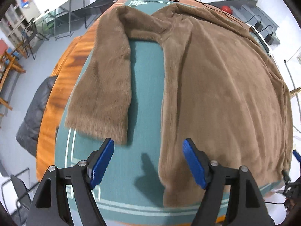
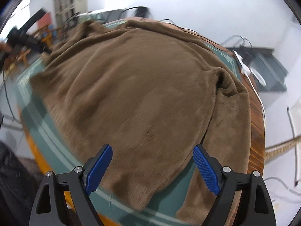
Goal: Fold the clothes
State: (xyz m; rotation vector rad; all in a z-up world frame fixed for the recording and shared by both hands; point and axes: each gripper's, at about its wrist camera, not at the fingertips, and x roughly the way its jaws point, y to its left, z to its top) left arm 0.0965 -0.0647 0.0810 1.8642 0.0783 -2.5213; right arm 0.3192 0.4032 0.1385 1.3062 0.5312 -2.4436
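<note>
A brown fleece sweater lies spread flat on a teal mat on a wooden table. Its left sleeve lies alongside the body with a strip of mat between. My left gripper is open and empty, above the mat between the sleeve cuff and the hem. In the right wrist view the sweater fills the middle, and its right sleeve hangs toward the table edge. My right gripper is open and empty over the hem corner.
The wooden table edge runs on the left, with a dark jacket beside it. Cables and chargers lie at the far right of the table. Chairs stand on the floor beyond. A white cable runs along the right edge.
</note>
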